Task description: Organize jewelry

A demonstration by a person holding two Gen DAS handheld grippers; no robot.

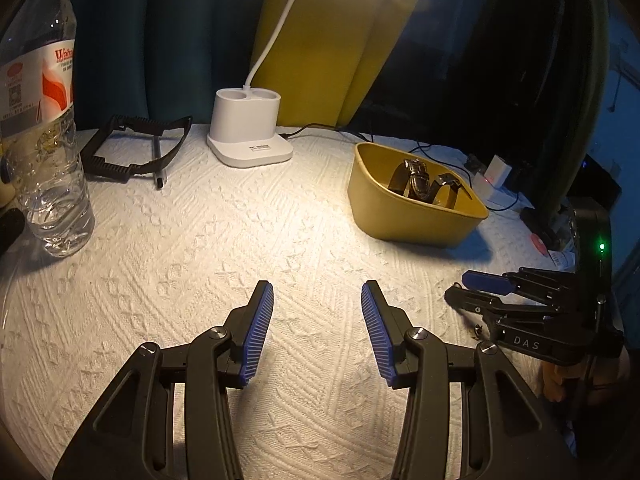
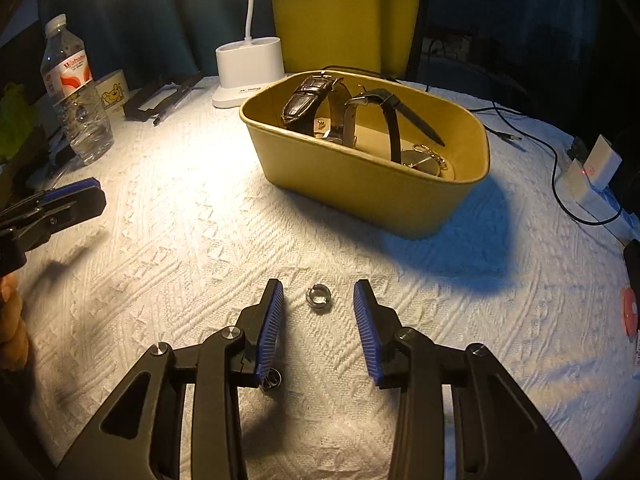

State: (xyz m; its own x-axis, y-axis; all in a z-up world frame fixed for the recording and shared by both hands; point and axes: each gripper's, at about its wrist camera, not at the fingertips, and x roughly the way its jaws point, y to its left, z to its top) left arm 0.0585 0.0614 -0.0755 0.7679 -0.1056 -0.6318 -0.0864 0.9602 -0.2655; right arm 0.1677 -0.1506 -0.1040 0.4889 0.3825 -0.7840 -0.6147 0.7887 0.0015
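A: White textured cloth (image 2: 180,240) over the table; yellow tub (image 2: 360,184) at the back, watches (image 2: 308,100) already inside; silver ring (image 2: 319,300) on the cloth, well short of the tub.

B: Right gripper (image 2: 318,320) spread, ring between its tips, pads clear of it; left gripper (image 1: 317,328) spread over bare cloth, holding nothing.

A: Ring tilted, hole facing the camera; round, so no long axis; I'd lower, centre it, pinch across the band.
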